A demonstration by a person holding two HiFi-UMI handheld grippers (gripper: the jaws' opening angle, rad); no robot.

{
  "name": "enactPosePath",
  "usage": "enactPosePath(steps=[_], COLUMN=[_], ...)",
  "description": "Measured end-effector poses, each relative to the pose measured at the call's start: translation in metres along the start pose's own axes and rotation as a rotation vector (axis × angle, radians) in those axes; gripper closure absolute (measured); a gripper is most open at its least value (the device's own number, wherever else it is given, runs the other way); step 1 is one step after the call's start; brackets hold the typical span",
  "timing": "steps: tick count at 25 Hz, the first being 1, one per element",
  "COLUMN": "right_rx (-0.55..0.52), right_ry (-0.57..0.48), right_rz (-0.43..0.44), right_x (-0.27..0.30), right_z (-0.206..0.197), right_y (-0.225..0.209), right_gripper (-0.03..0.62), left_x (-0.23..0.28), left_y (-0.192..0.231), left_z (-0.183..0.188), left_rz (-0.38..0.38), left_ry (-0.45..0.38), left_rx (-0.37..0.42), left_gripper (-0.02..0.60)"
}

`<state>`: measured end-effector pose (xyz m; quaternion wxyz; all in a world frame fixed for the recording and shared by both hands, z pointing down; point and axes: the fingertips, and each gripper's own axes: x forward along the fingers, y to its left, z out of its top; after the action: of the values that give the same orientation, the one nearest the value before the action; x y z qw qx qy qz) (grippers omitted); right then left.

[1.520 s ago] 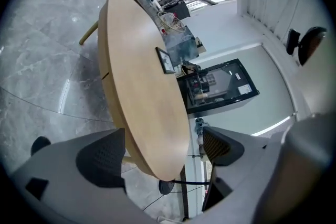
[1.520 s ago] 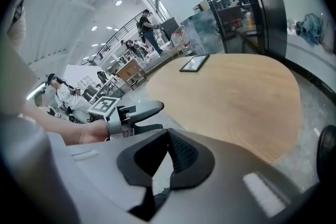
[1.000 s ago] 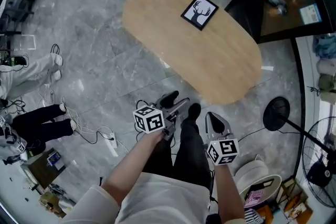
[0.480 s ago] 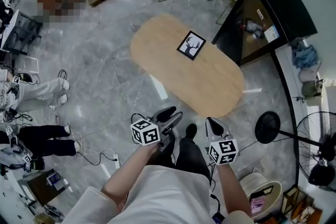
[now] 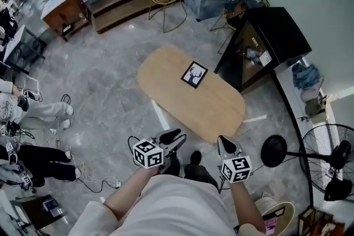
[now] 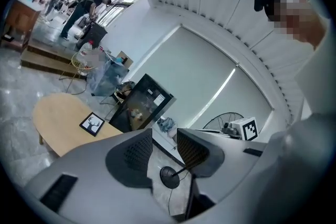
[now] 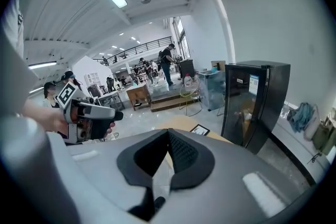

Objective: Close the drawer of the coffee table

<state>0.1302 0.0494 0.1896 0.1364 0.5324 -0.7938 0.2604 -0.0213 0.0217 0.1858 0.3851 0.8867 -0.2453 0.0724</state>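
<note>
Jaws of left gripper (image 5: pixel 181 134) narrow and closing, nothing between them; floor shows through the gap. It is held on the near side of the oval bench (image 5: pixel 166 85), apart from it, off the bench's left half. Framed deer picture (image 5: pixel 194 74) lies flat on the bench top, toward the far edge. Drawer cannot be made out in any view. Right gripper (image 5: pixel 221 139) has its jaws pressed together, empty, off the bench's near right end. Black cabinet (image 5: pixel 268 41) stands just beyond the bench's right side. Standing fan (image 5: pixel 332 158) well right of the bench.
</note>
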Motion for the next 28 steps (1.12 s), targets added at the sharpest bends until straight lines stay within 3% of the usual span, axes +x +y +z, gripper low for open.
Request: enactPosePath(steps=[5, 12, 19, 28], right_rx=[-0.025, -0.047, -0.08, -0.119], right_ry=[-0.039, -0.122, -0.173, -0.245], right_rz=[-0.02, -0.04, -0.031, -0.035], right_x=[-0.019, -0.044, -0.058, -0.081], right_z=[0.033, 0.082, 0.108, 0.138], right_y=[-0.005, -0.001, 0.013, 0.015], right_gripper=[0.583, 0.583, 0.583, 0.583], left_x=[-0.015, -0.037, -0.059, -0.067], left_y=[-0.016, -0.034, -0.051, -0.074], left_z=[0.024, 0.067, 0.107, 0.141], left_rz=[0.029, 0.072, 0.111, 0.094], left_ry=[-0.022, -0.106, -0.171, -0.22], left_rx=[0.07, 0.157, 0.289, 0.381], left_gripper=[0.499, 0.543, 0.574, 0.574])
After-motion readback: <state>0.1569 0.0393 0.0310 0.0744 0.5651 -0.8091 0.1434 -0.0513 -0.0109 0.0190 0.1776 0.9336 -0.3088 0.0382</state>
